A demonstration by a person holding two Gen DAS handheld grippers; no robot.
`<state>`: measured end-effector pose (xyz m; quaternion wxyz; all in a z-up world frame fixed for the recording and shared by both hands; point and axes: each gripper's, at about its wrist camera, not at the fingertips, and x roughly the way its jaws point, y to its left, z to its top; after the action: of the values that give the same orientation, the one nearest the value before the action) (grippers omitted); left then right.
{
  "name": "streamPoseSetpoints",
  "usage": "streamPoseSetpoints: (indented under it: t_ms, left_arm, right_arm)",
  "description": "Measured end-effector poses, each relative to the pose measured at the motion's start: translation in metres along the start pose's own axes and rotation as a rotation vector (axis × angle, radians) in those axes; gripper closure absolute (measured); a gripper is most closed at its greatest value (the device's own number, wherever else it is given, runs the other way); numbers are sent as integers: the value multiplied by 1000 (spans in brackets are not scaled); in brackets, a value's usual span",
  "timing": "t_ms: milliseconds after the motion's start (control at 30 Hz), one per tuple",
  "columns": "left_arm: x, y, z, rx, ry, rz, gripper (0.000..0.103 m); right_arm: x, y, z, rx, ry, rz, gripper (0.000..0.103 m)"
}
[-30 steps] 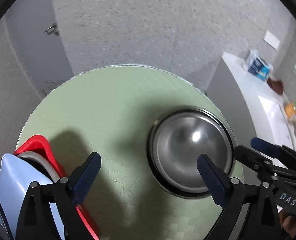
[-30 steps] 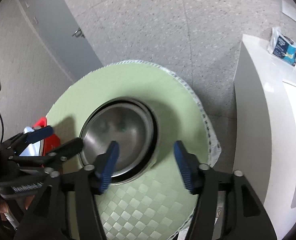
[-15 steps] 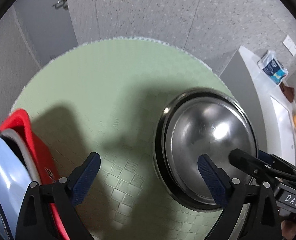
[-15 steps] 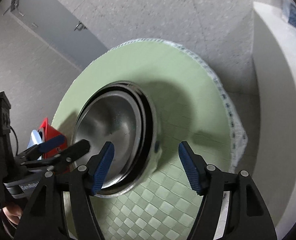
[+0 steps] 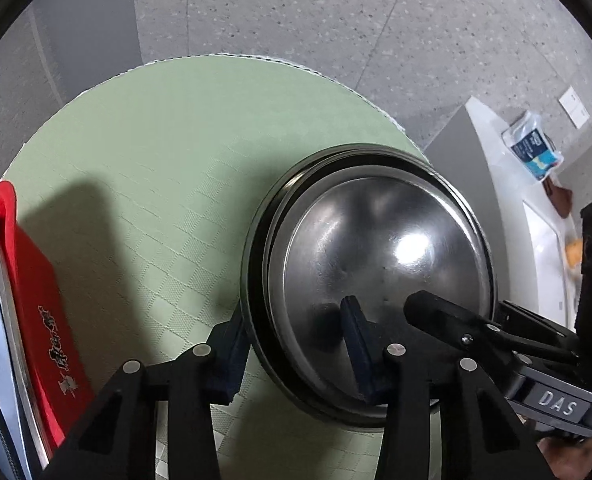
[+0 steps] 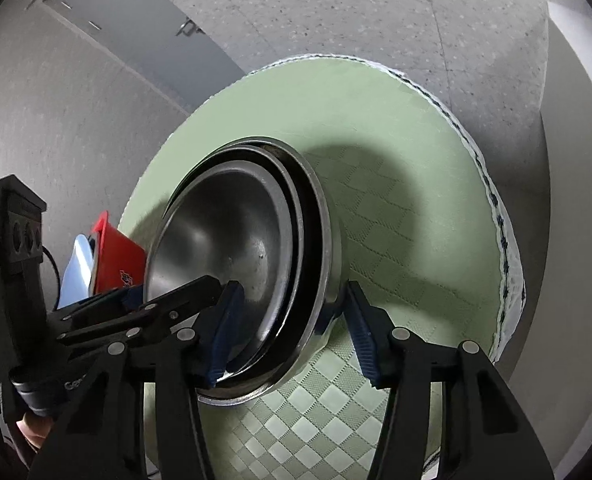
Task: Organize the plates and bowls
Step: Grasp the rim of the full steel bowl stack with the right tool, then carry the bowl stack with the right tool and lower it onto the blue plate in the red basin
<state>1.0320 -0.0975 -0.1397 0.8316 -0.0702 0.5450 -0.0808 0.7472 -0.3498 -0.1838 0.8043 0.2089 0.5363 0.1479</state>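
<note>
Nested steel bowls sit near the right edge of the round green worktop. Left tongs straddle the stack's near rim, one pad inside, one outside. Right tongs likewise grip the rim. Red tray at the left edge.

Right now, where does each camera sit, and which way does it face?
Left wrist: on the left gripper, looking along its fingers, which straddle the rim of the stacked steel bowls on the green table; the right gripper shows at lower right.
Right wrist: on the right gripper, facing the same stacked steel bowls, fingers either side of the rim; the left gripper shows at left.
Both share the bowls, green table and red dish.
</note>
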Motion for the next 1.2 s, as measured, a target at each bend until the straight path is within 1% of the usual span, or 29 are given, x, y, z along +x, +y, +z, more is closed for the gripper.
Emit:
streamPoseSetpoints:
  t_ms: [33,100,200,300,400,500,567,700,767,867,933,1067,1200]
  left_arm:
    - [-2,1,2,1,-10,-2,63]
    - [-9,-7,-4,8,-28,-4,63]
    - [-35,-7,-13,27,-69,-24,64]
    - [-66,3,-18,38,-119,-47,64]
    - [-99,19,-31,42,-168,-57,64]
    - [-134,39,-44,44,-215,-48,64]
    - [-154,53,-52,37,-237,-41,64]
    - [-198,94,-81,10,-279,-6,64]
    - [-216,115,-96,-7,-290,21,64]
    - [-241,143,-122,-31,-291,57,64]
    - [-247,155,-132,-43,-287,72,64]
    - [-258,179,-158,-58,-263,111,65]
    - [-258,195,-165,-71,-227,128,65]
  right_arm:
    - [-1,4,0,-9,0,0,51]
    - [-7,7,0,-20,-16,-2,51]
    - [-20,15,1,-27,-52,-5,51]
    - [-35,31,1,-40,-96,-4,51]
    - [-51,62,0,-80,-146,-9,51]
    - [-56,94,-3,-113,-174,-3,51]
    - [-57,121,-7,-142,-189,3,51]
    - [-49,166,-13,-188,-200,29,51]
    - [-36,192,-20,-209,-191,46,51]
    - [-17,218,-30,-230,-168,69,51]
    - [0,234,-39,-238,-138,84,51]
    - [34,250,-52,-246,-75,94,51]
    - [64,262,-66,-256,-15,75,51]
